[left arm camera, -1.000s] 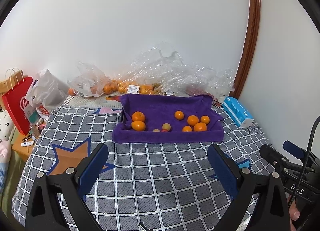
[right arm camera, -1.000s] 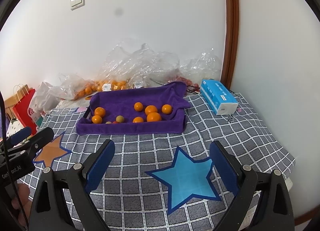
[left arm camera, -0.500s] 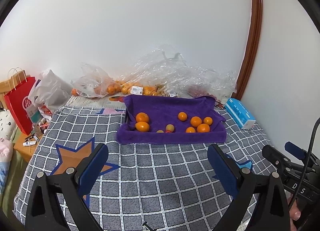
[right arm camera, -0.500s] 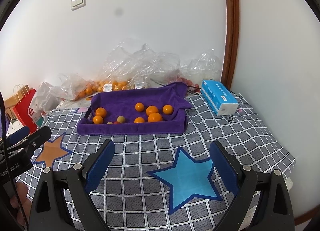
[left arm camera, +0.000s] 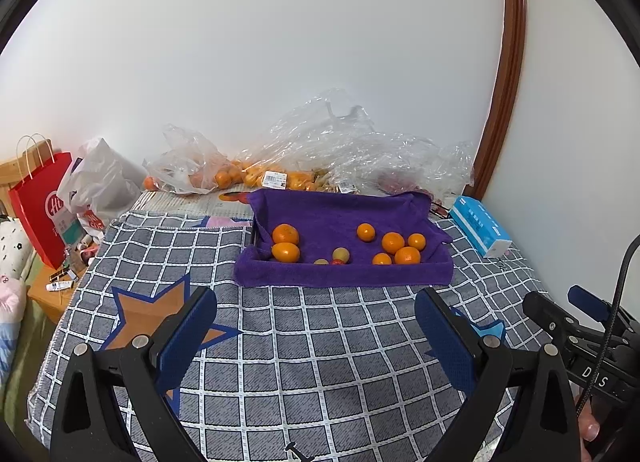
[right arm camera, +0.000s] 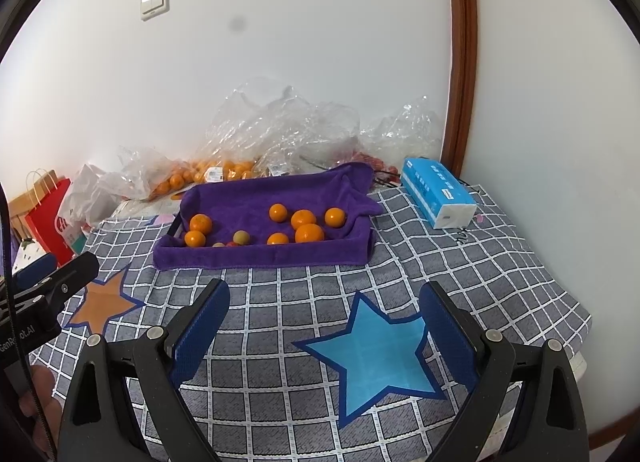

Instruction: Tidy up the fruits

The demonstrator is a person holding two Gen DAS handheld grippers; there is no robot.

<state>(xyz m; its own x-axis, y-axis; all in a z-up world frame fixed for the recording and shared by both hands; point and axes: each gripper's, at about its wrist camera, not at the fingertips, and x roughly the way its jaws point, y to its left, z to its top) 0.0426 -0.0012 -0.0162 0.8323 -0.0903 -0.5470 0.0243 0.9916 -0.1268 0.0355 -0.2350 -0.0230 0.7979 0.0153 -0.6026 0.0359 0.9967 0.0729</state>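
Nothing has moved; both grippers' jaws gape empty; only right view shows blue star (right arm camera: 376, 354).

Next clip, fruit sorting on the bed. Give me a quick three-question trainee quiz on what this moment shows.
1. True or false: the right gripper is closed on an orange.
2. What lines the tray that holds the loose fruit?
A. newspaper
B. a purple towel
C. clear plastic
3. Fill in: the blue tissue box lies to the ____ of the tray, as the right wrist camera sees it.

Key
1. False: both it and the left gripper stand open and empty, short of the tray.
2. B
3. right
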